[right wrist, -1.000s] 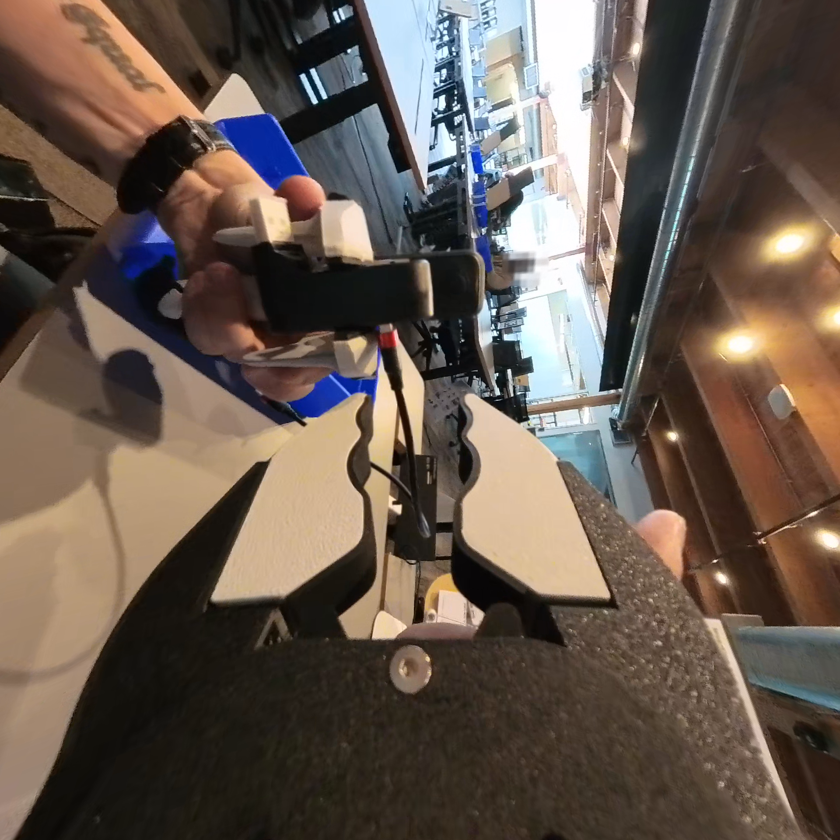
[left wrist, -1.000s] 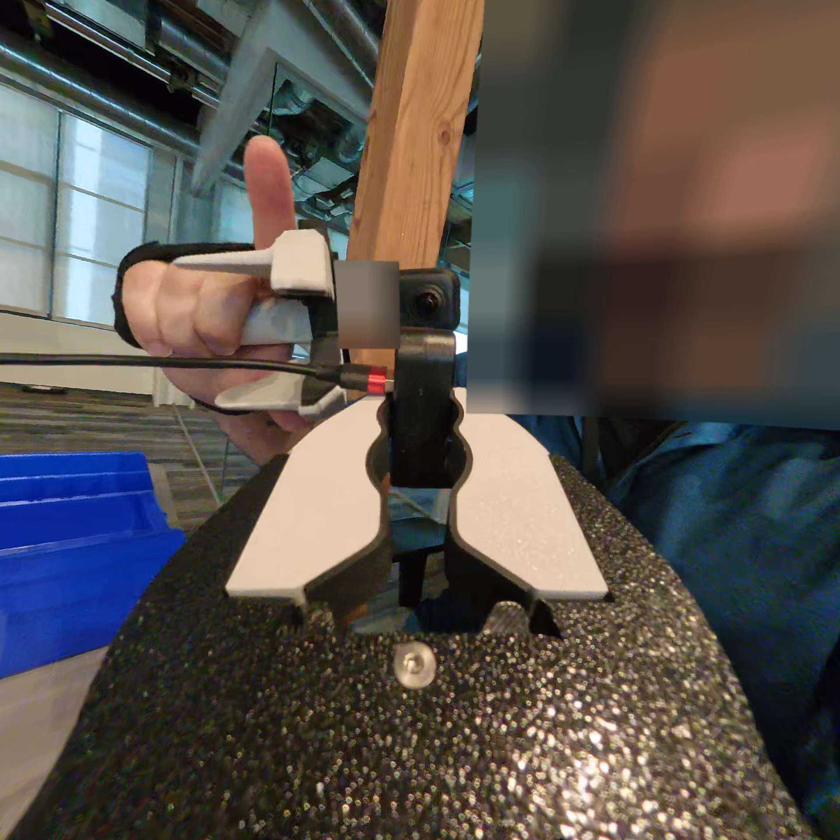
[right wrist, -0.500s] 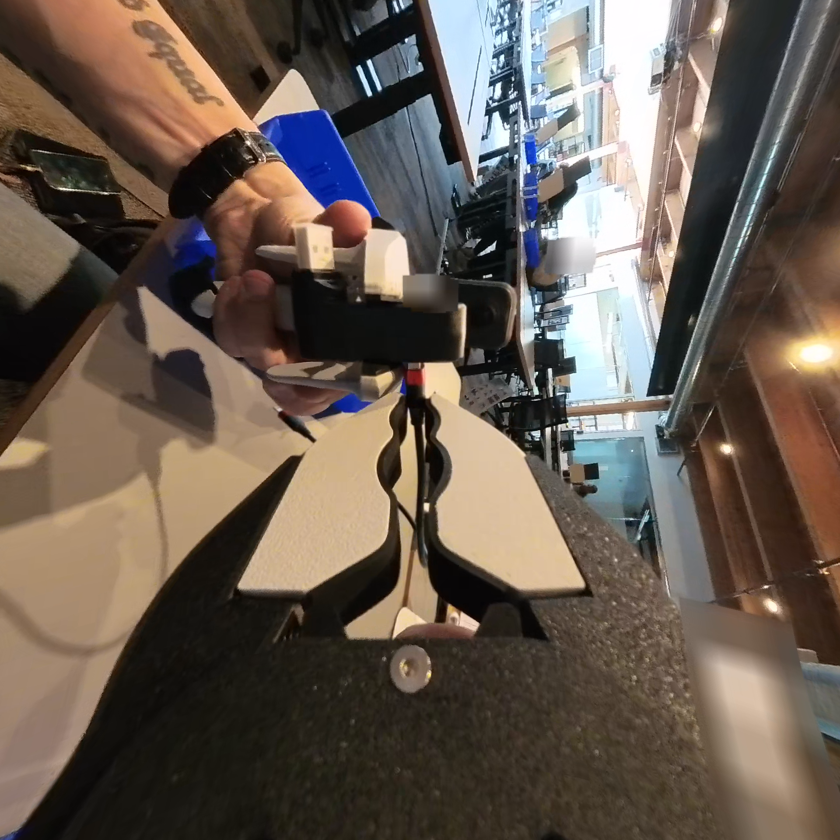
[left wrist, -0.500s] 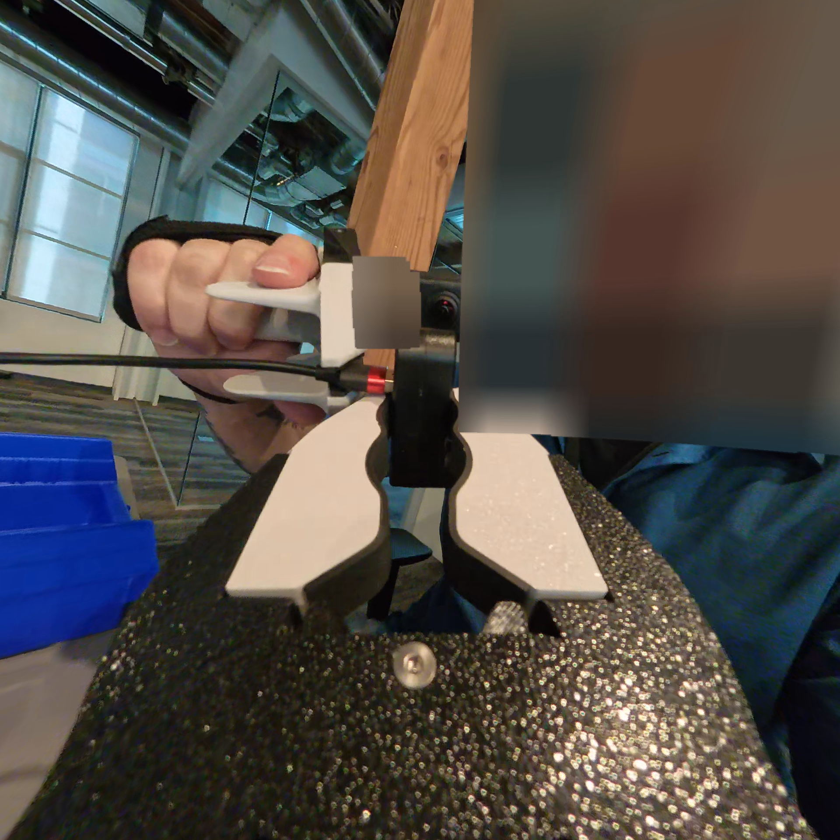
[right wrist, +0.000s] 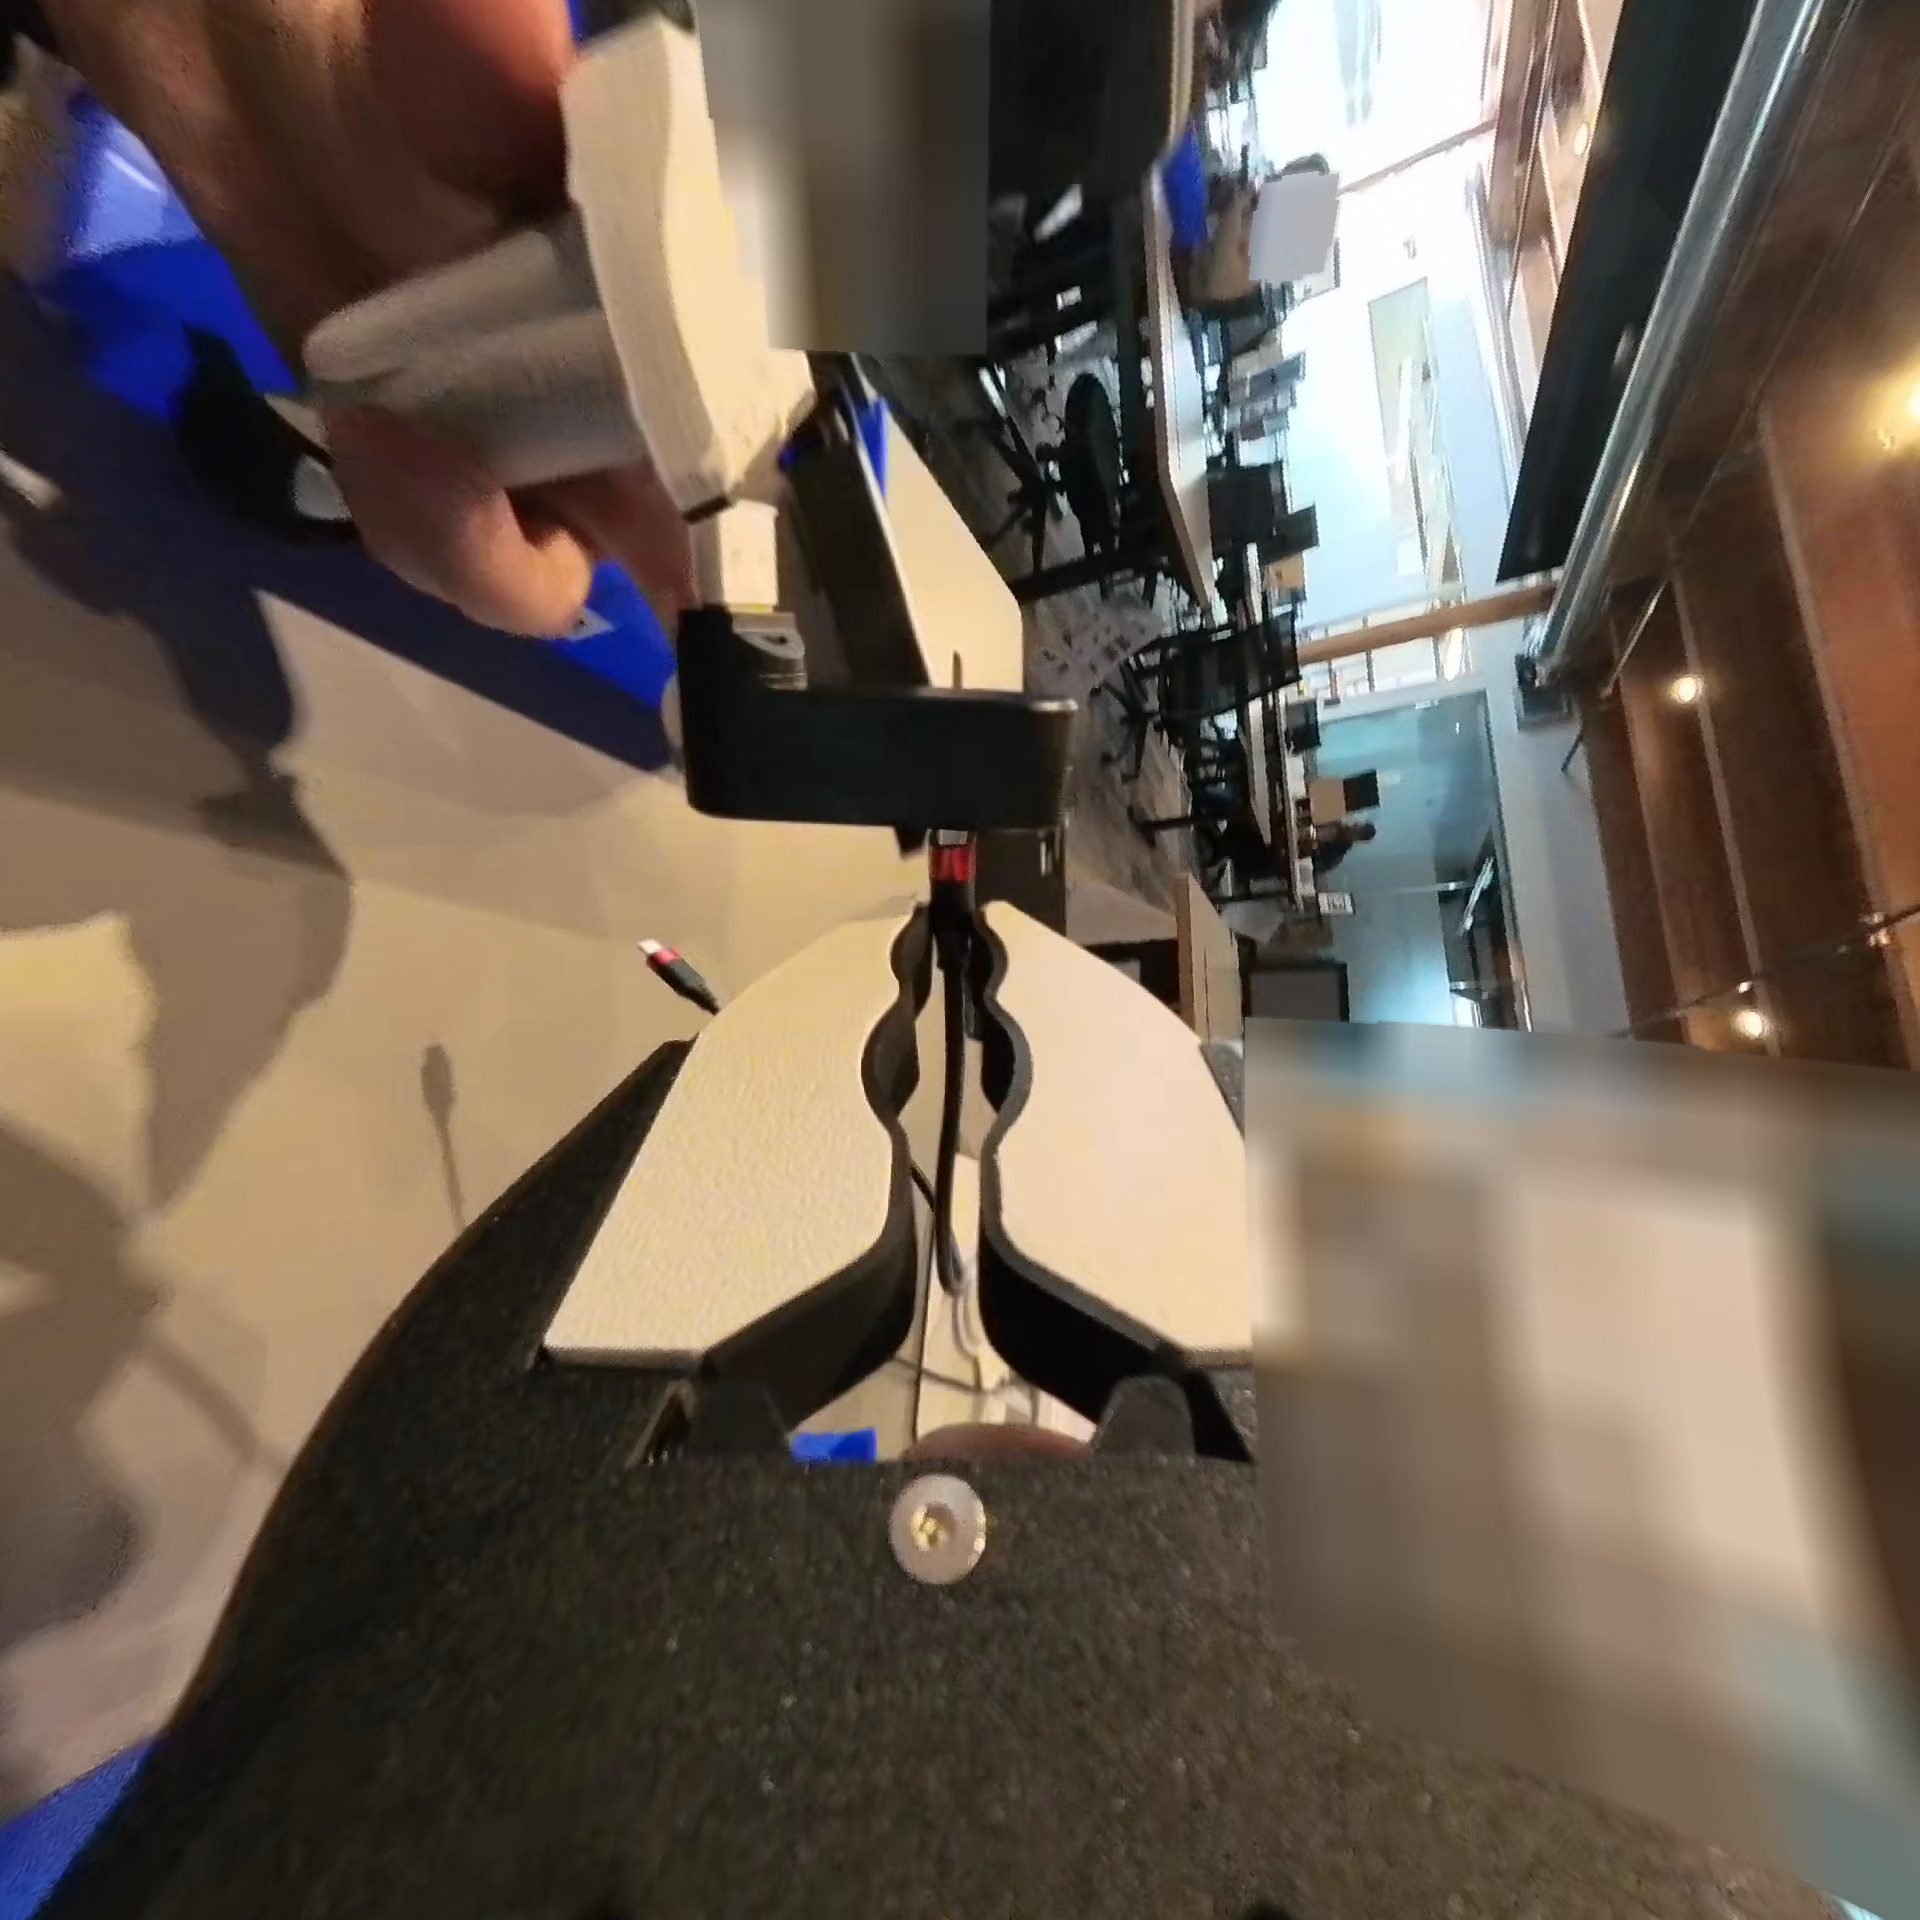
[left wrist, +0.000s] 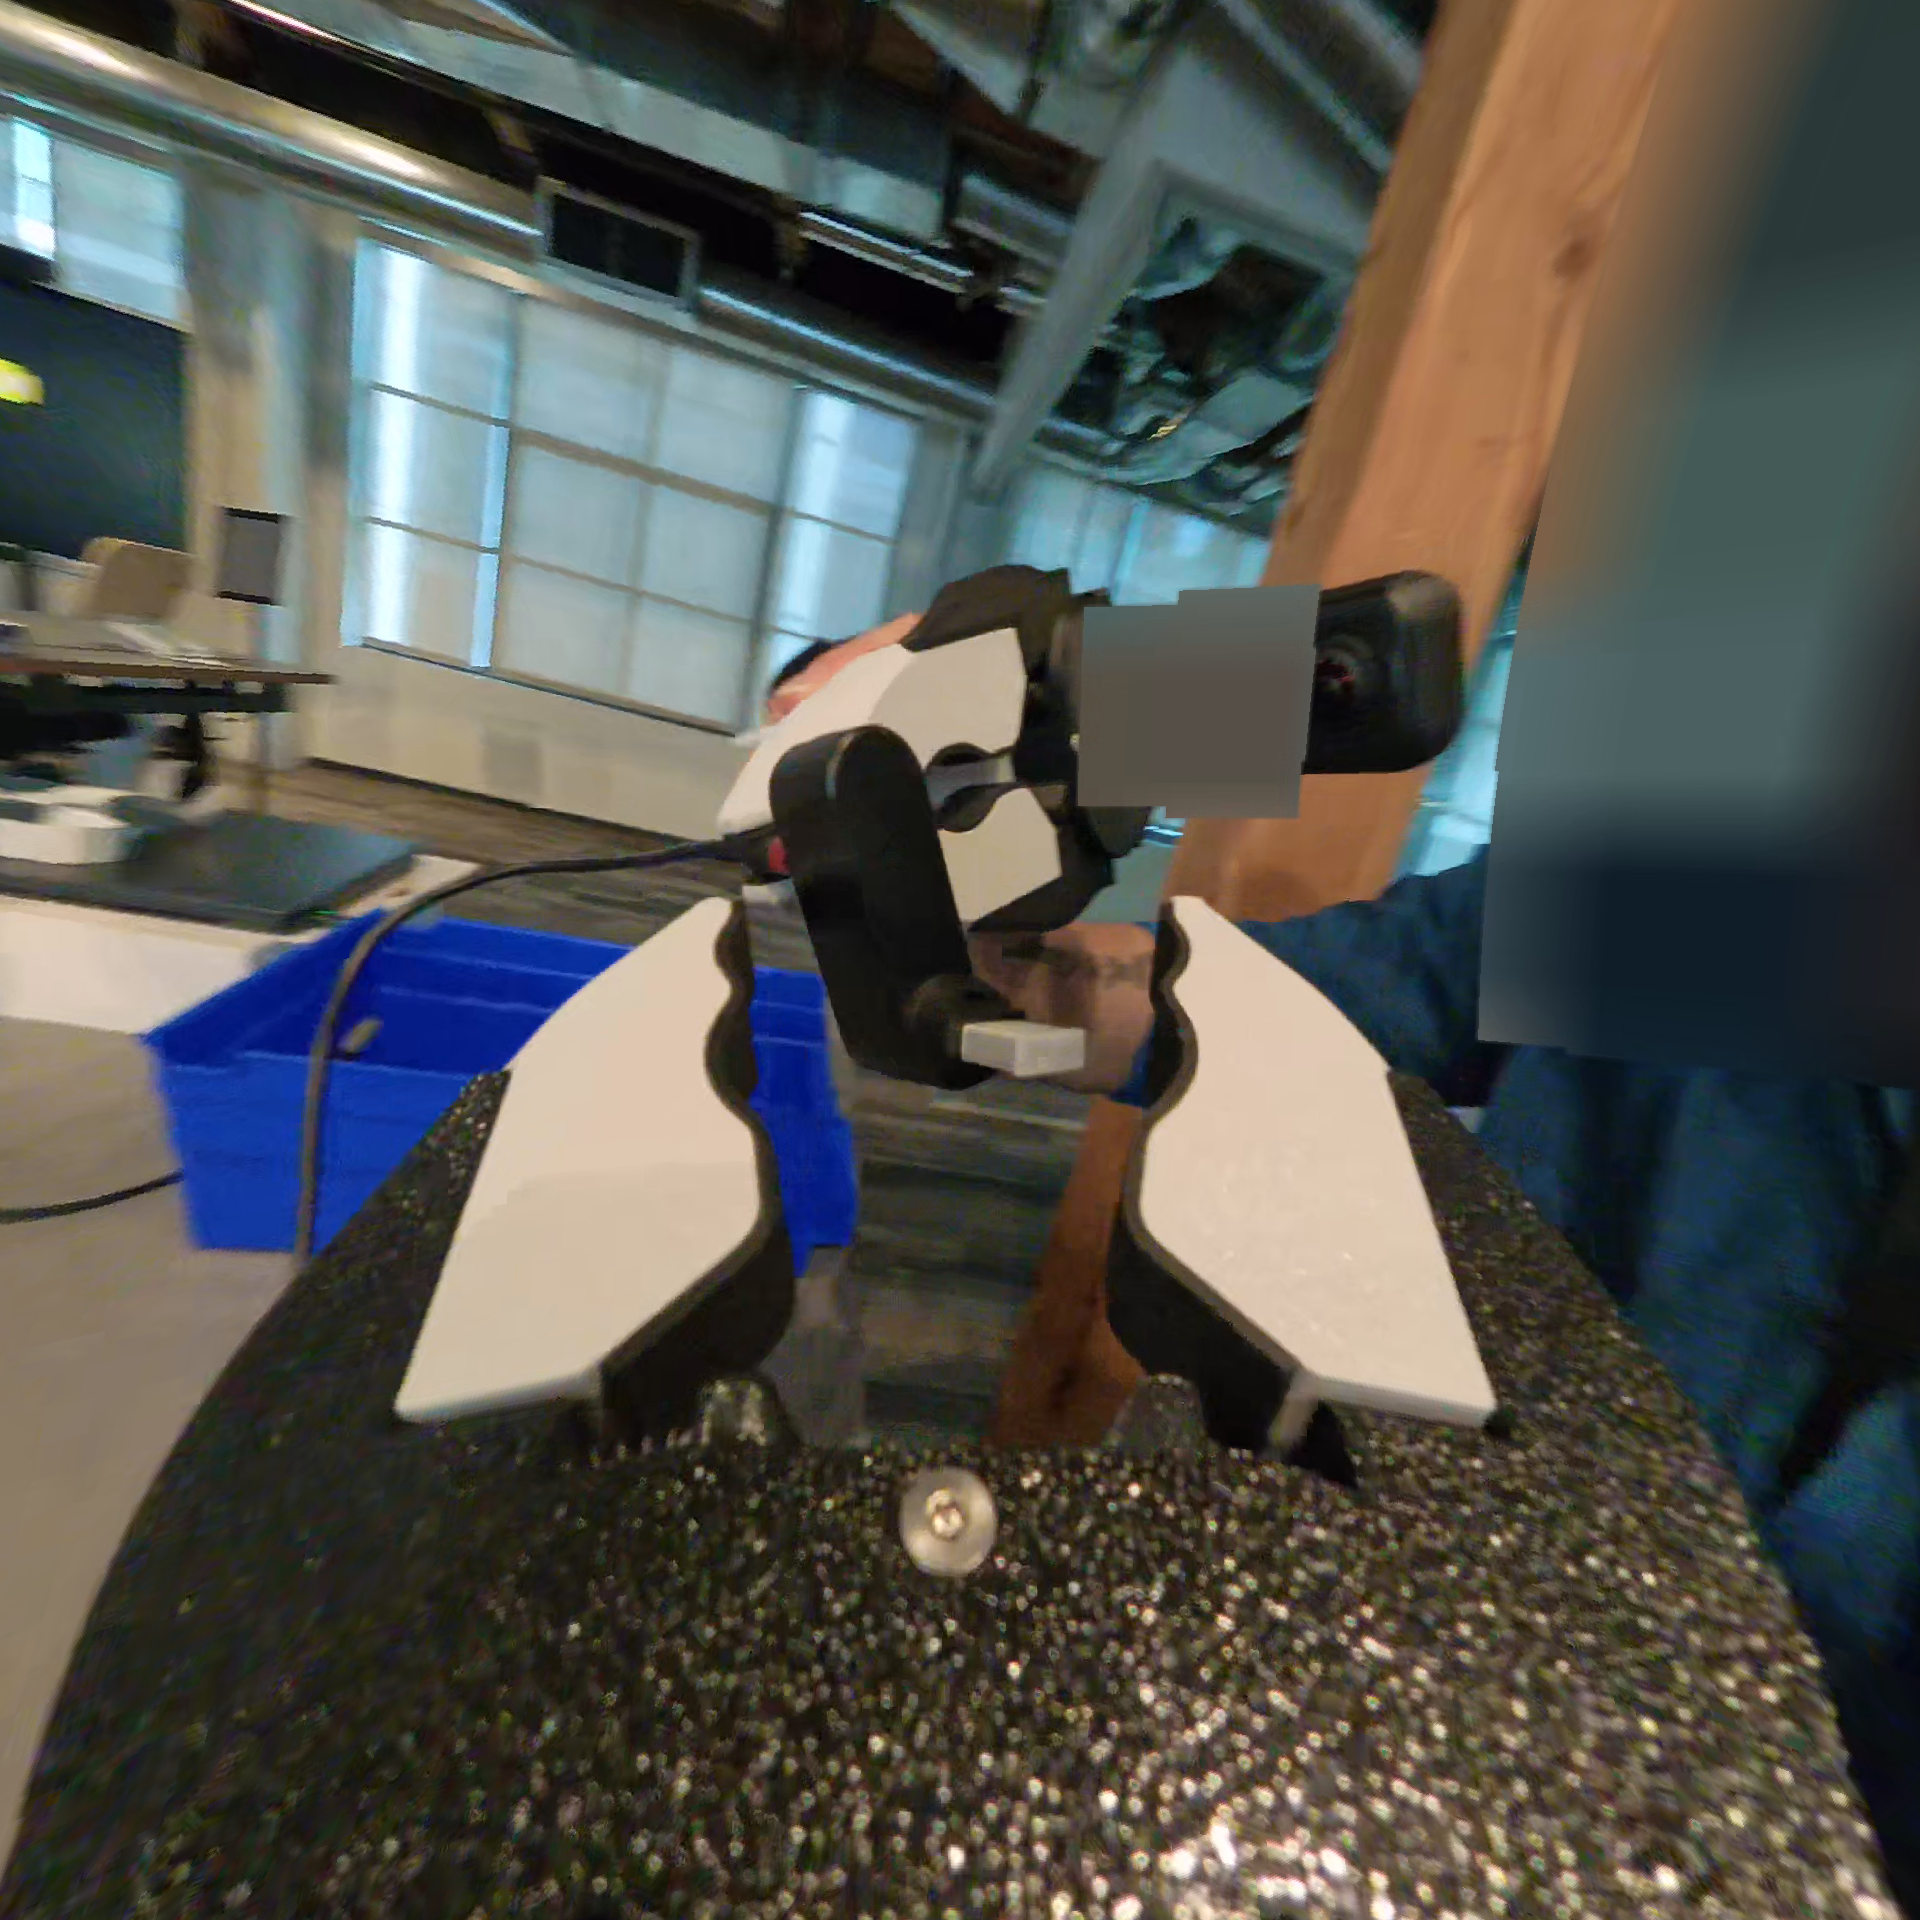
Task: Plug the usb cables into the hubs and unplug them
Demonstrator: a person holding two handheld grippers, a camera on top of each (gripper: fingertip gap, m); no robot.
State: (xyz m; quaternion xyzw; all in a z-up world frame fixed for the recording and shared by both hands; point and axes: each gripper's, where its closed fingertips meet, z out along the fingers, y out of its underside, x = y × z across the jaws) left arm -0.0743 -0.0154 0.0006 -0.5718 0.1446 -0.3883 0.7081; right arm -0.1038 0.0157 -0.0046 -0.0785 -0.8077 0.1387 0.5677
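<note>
In the left wrist view my left gripper (left wrist: 948,925) stands wide open, its pads apart from the black hub (left wrist: 873,904) that hangs between and just beyond the fingertips. The hub's pale USB plug (left wrist: 1023,1044) sticks out at its lower end. A black cable (left wrist: 499,883) with a red-collared plug sits in the hub's side. In the right wrist view my right gripper (right wrist: 951,935) is shut on that black cable (right wrist: 948,1049) just behind the red collar (right wrist: 951,862), which is plugged into the hub (right wrist: 873,758). The right gripper's fingers (left wrist: 935,686) show behind the hub.
A blue bin (left wrist: 312,1091) stands on the pale table (left wrist: 83,1351) to the left. A second loose red-collared plug (right wrist: 675,966) lies over the table (right wrist: 312,1039). A wooden post (left wrist: 1455,416) rises at the right, and a person in blue sits close behind.
My right gripper closed on the cable behind the plug. My left gripper, which was shut on the hub, has opened wide and let it go; the hub has tilted.
</note>
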